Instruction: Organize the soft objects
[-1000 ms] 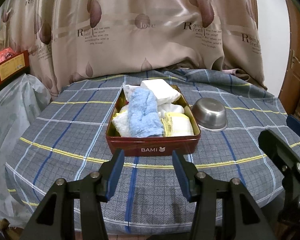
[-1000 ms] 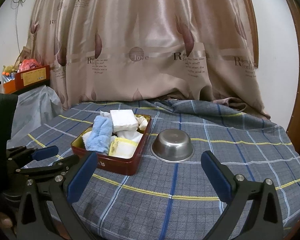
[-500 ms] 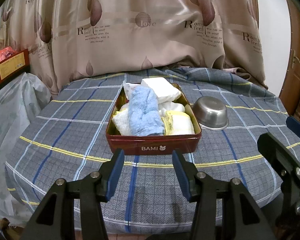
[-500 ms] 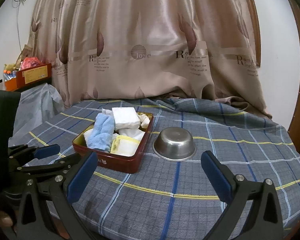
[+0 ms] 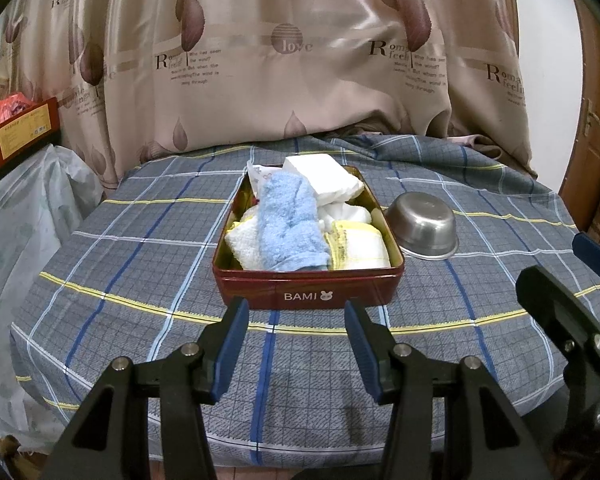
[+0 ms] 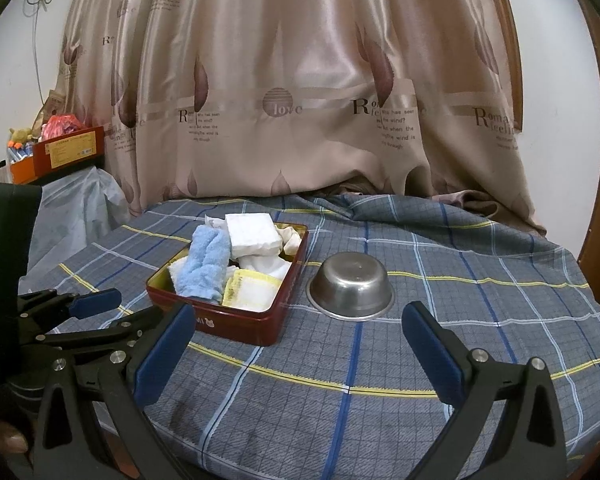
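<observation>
A red BAMI tin sits mid-table, filled with soft cloths. A light blue towel lies on top along the left side. A white folded cloth is at the back and a yellow-edged white cloth at the front right. My left gripper is open and empty, just in front of the tin. It also shows in the right wrist view. My right gripper is wide open and empty, near the table's front edge.
An upturned steel bowl stands right of the tin. A plaid cloth covers the table. A beige curtain hangs behind. A plastic-covered object and a red box are at the left.
Both wrist views have risen and tilted slightly, so the tin and bowl sit lower in frame. Both grippers stay open and empty. The objects have not moved.
</observation>
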A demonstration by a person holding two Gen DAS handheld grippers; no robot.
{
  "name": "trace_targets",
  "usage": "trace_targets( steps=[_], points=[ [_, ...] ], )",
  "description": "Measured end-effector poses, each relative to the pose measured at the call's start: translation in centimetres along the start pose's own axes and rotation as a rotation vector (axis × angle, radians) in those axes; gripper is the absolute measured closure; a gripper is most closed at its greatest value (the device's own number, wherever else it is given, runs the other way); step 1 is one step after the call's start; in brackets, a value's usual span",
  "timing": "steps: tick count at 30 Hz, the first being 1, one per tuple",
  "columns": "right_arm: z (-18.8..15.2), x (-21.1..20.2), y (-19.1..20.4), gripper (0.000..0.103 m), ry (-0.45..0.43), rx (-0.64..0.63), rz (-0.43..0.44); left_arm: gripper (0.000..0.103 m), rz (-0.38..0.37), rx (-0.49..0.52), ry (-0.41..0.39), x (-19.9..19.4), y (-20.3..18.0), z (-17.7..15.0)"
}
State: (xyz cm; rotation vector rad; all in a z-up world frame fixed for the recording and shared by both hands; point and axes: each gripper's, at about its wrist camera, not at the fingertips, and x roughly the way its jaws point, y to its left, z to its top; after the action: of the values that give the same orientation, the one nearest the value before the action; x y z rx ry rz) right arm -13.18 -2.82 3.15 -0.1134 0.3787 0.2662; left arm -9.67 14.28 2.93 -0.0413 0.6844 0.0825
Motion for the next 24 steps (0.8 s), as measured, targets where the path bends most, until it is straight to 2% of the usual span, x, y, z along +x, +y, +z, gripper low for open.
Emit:
trace_targets(
  steps=[24],
  points=[
    [-0.48, 0.08, 0.51, 0.0, 0.014, -0.003, 0.007, 0.052, 0.003, -0.003, 0.015, 0.48, 0.16, -0.24]
  ],
)
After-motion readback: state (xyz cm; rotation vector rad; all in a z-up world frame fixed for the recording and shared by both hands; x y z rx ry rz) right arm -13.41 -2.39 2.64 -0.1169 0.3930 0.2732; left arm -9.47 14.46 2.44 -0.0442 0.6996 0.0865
